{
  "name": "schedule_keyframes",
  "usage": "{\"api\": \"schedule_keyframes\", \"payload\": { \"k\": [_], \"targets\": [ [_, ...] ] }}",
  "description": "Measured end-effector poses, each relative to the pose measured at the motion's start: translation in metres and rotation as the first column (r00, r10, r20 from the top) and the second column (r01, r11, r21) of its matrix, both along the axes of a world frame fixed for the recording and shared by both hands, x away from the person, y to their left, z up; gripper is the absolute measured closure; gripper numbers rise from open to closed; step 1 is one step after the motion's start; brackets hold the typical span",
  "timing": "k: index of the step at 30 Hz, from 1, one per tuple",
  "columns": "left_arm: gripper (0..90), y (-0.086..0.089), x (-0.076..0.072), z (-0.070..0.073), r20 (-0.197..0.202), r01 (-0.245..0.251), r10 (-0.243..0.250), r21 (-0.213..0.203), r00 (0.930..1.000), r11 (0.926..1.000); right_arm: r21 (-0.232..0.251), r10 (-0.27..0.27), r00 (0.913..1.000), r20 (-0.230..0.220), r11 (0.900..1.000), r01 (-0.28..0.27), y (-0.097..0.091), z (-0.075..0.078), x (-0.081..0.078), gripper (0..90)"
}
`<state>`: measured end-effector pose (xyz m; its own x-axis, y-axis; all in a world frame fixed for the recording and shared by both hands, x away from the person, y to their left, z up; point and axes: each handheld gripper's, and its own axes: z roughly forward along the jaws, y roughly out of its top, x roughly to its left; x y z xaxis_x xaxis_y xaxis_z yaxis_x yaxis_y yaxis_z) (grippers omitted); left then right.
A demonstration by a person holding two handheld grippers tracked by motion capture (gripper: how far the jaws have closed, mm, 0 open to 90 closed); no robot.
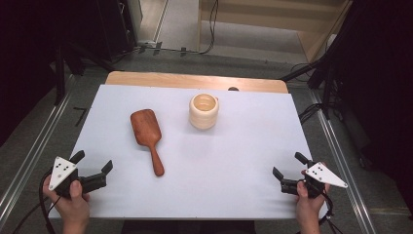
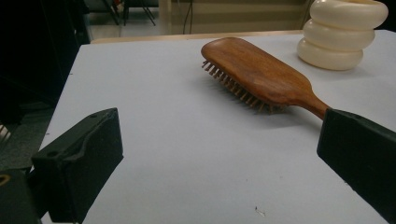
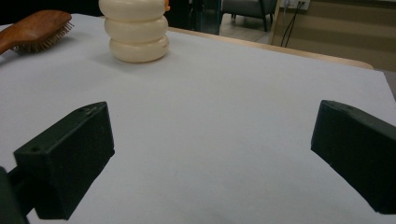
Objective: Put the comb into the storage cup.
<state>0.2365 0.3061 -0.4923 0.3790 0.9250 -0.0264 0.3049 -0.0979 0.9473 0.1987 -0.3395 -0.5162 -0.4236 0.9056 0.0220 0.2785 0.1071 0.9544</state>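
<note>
Centrally, smooth wooden paddle hairbrush (image 1: 146, 131), bristles down

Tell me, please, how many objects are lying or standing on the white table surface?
2. A wooden hairbrush lies bristles down, left of centre, its handle towards the person. A cream ribbed cup stands upright to its right, farther back. Nothing seems hidden.

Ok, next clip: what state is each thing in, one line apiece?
Hairbrush: lying bristles down on the table, untouched.
Cream ribbed cup: upright, mouth open, inside looks empty.
Left gripper: open, holding nothing.
Right gripper: open, holding nothing.
</note>
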Motion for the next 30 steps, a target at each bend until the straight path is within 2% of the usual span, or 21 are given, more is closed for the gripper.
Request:
{"api": "schedule_keyframes", "payload": {
  "k": [8, 10, 11, 12, 14, 15, 16, 17, 18, 19, 20, 21, 22, 23, 24, 28, 30],
  "targets": [
    [0.4, -0.003, 0.0, 0.004, -0.008, 0.0, 0.0, 0.008, 1.0, 1.0, -0.004, 0.01, 1.0, 0.001, 0.9999, -0.01, 0.0, 0.0, 0.0, 0.0],
    [7.1, -0.002, -0.001, 0.005, -0.006, -0.002, 0.002, -0.004, 1.0, 1.0, -0.006, 0.013, 0.9999, 0.0, 0.9999, -0.013, 0.001, 0.0, 0.001, 0.0],
    [10.1, -0.002, 0.001, 0.006, -0.021, 0.001, -0.002, -0.036, 0.9998, 0.9994, -0.006, 0.016, 0.9999, 0.001, 0.9998, -0.016, 0.001, 0.0, 0.001, 0.0],
    [14.5, -0.003, 0.002, 0.006, -0.038, -0.006, 0.004, -0.05, 0.9993, 0.9987, -0.006, 0.017, 0.9998, 0.001, 0.9998, -0.017, 0.001, 0.0, 0.001, 0.0],
    [17.6, -0.005, 0.003, 0.007, -0.049, -0.017, 0.015, -0.044, 0.9987, 0.9989, -0.007, 0.018, 0.9998, 0.001, 0.9998, -0.018, 0.001, 0.0, 0.001, 0.0],
    [23.5, -0.006, 0.003, 0.007, -0.05, -0.015, 0.013, -0.037, 0.9987, 0.9992, -0.007, 0.018, 0.9998, 0.001, 0.9998, -0.018, 0.001, 0.0, 0.001, 0.0],
    [33.8, -0.008, 0.003, 0.008, -0.052, -0.013, 0.012, -0.036, 0.9986, 0.9993, -0.007, 0.019, 0.9998, 0.001, 0.9998, -0.019, 0.002, 0.0, 0.001, 0.0],
    [33.8, -0.01, 0.003, 0.01, -0.055, -0.01, 0.008, -0.032, 0.9985, 0.9994, -0.007, 0.019, 0.9998, 0.001, 0.9998, -0.019, 0.002, 0.0, 0.001, 0.0],
    [46.1, -0.011, 0.003, 0.011, -0.056, -0.003, 0.001, -0.029, 0.9984, 0.9996, -0.009, 0.021, 0.9998, 0.001, 0.9997, -0.021, 0.002, 0.0, 0.001, 0.0],
    [46.1, -0.013, 0.003, 0.012, -0.058, 0.004, -0.005, -0.028, 0.9983, 0.9996, -0.009, 0.021, 0.9998, 0.001, 0.9997, -0.021, 0.002, 0.0, 0.001, 0.0],
    [51.9, -0.015, 0.002, 0.014, -0.067, 0.008, -0.009, -0.025, 0.9977, 0.9997, -0.009, 0.025, 0.9997, 0.001, 0.9996, -0.025, 0.002, 0.0, 0.001, 0.0],
    [62.5, -0.016, 0.002, 0.014, -0.071, 0.013, -0.015, -0.018, 0.9974, 0.9997, -0.005, 0.022, 0.9998, 0.001, 0.9997, -0.022, 0.002, 0.0, 0.001, 0.0],
    [62.5, -0.018, 0.003, 0.014, -0.077, 0.024, -0.026, -0.018, 0.9967, 0.9995, -0.005, 0.022, 0.9998, 0.001, 0.9997, -0.022, 0.002, 0.0, 0.001, 0.0],
    [74.0, -0.02, 0.003, 0.015, -0.088, 0.029, -0.029, -0.006, 0.9957, 0.9996, -0.004, 0.023, 0.9997, 0.002, 0.9997, -0.023, 0.002, 0.0, 0.001, 0.0],
    [74.0, -0.022, 0.004, 0.015, -0.096, 0.034, -0.034, -0.005, 0.9948, 0.9994, -0.004, 0.023, 0.9997, 0.002, 0.9997, -0.023, 0.002, 0.0, 0.001, 0.0],
    [89.5, -0.032, 0.006, 0.02, -0.113, 0.075, -0.076, -0.008, 0.9907, 0.9971, -0.005, 0.026, 0.9997, 0.002, 0.9996, -0.026, 0.002, 0.0, 0.001, 0.0],
    [90.0, -0.037, 0.007, 0.023, -0.116, 0.09, -0.089, 0.004, 0.9892, 0.9959, -0.008, 0.03, 0.9995, 0.001, 0.9995, -0.03, 0.002, -0.001, 0.0, 0.0]
  ]
}}
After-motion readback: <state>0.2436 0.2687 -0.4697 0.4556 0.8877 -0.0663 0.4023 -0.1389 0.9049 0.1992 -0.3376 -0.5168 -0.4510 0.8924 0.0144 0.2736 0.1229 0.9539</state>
